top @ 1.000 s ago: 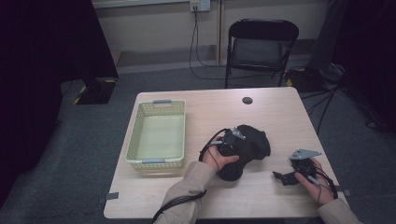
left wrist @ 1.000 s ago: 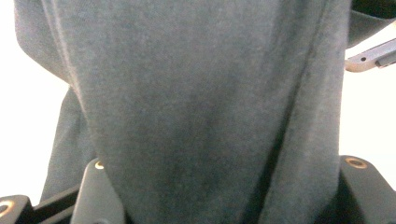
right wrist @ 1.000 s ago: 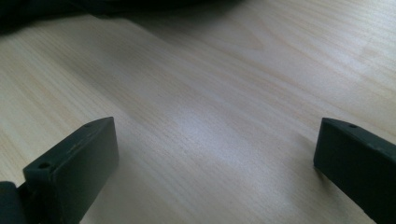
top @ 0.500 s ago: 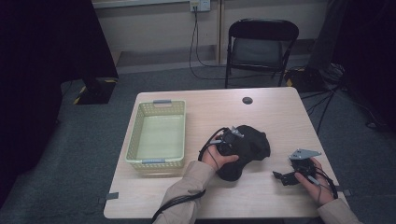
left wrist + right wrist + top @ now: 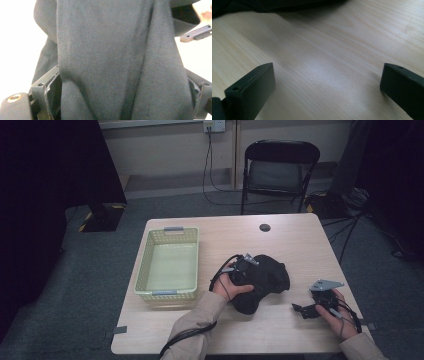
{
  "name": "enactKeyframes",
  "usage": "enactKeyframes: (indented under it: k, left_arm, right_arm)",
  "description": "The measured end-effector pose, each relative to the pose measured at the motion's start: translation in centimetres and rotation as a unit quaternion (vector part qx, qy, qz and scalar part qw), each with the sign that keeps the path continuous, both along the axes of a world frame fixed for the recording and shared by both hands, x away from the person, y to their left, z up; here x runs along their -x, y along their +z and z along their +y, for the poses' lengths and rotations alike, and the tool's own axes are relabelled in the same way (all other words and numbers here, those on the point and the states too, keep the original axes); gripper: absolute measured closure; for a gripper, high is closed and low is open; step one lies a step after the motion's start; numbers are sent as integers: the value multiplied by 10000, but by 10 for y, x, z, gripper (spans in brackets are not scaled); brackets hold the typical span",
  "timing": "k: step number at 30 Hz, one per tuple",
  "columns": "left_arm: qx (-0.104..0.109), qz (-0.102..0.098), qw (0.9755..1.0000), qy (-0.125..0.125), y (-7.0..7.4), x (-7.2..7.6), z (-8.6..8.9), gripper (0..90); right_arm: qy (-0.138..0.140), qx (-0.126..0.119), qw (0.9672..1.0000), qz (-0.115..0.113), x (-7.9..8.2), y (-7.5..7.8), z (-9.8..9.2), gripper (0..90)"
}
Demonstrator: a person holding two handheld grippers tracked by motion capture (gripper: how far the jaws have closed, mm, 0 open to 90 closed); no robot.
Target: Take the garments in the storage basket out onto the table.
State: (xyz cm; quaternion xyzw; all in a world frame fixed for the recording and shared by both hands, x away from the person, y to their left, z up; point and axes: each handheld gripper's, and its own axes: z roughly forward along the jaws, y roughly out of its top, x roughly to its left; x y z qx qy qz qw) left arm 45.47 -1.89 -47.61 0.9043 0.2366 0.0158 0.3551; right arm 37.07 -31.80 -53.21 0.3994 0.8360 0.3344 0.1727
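A crumpled black cloth (image 5: pixel 267 277) lies in a heap on the wooden table (image 5: pixel 300 245), right of centre. My left gripper (image 5: pixel 245 267) is pushed into the heap's left side. In the left gripper view the dark cloth (image 5: pixel 107 50) hangs between the two spread jaws, which have just been opening, and hides their tips. My right gripper (image 5: pixel 305 310) rests low over the table near the front right, apart from the cloth. Its jaws (image 5: pixel 329 82) stand open over bare wood, and the cloth's edge (image 5: pixel 262 5) lies further ahead.
A pale yellow-green plastic basket (image 5: pixel 145 265) with nothing in it stands on the table's left half. A small black round object (image 5: pixel 265 227) sits near the far edge. Behind the table stands a black folding chair (image 5: pixel 280 165), with cables on the floor to the right.
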Motion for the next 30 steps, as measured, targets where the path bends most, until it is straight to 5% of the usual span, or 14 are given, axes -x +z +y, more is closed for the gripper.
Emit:
enactKeyframes:
  k: [30]
  left_arm:
    - [425, 38, 9991, -9, 18, 10, 22, 32]
  right_arm:
    - [0, -1, 10000, 1, 0, 0, 0, 0]
